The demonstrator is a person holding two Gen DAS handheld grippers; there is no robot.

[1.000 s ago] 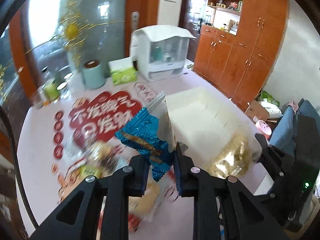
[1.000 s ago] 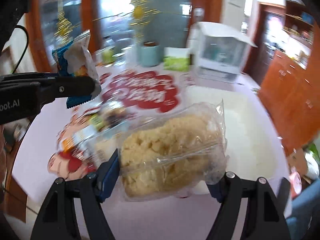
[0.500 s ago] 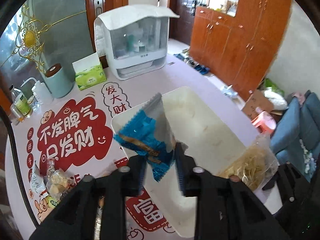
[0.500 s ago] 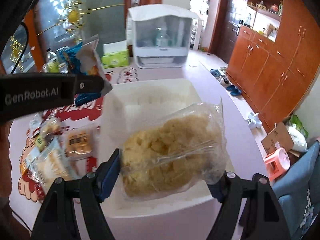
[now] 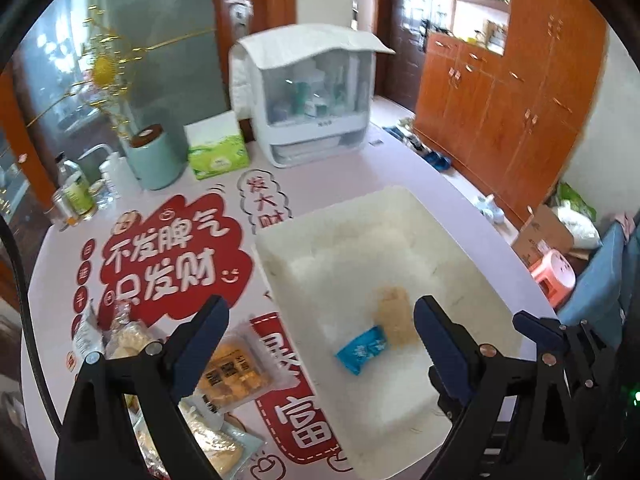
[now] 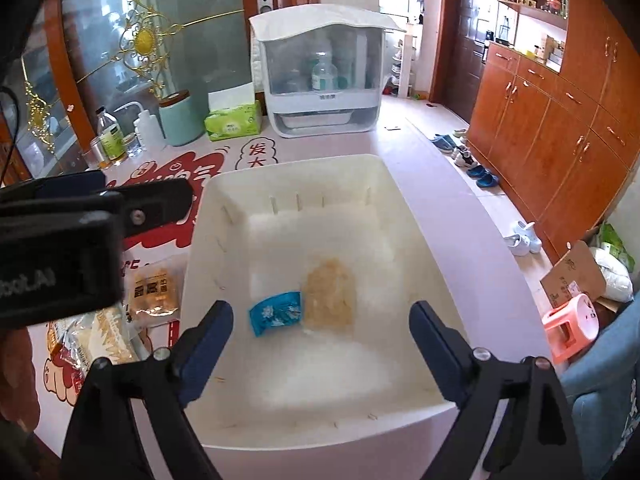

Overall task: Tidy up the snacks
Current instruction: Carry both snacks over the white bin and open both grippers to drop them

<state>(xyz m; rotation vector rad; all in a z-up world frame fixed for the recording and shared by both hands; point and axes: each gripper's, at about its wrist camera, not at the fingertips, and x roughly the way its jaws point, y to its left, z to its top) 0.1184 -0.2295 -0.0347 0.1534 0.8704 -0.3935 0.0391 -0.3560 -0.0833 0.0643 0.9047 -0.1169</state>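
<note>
A white plastic bin (image 5: 472,256) (image 6: 404,200) stands on the table. On its floor lie a blue snack packet (image 5: 362,350) (image 6: 276,312) and a clear bag of yellow puffs (image 5: 394,314) (image 6: 330,294), side by side. My left gripper (image 5: 322,338) hangs over the bin's left rim, jaws opening wide with nothing between them. My right gripper (image 6: 320,338) hovers over the bin's near end, jaws opening too, and empty. The left gripper's body (image 6: 60,248) shows at the left of the right wrist view.
More snack packets (image 5: 232,372) (image 6: 154,292) lie on the red-printed table mat left of the bin. At the table's far side stand a white cabinet box (image 5: 308,96), a green tissue pack (image 5: 218,152), a mint canister (image 5: 154,160) and bottles. A pink stool (image 6: 572,326) sits on the floor at right.
Both grippers carried their snacks over the bin and opened. The blue packet and the bag of puffs dropped onto the bin's floor.
</note>
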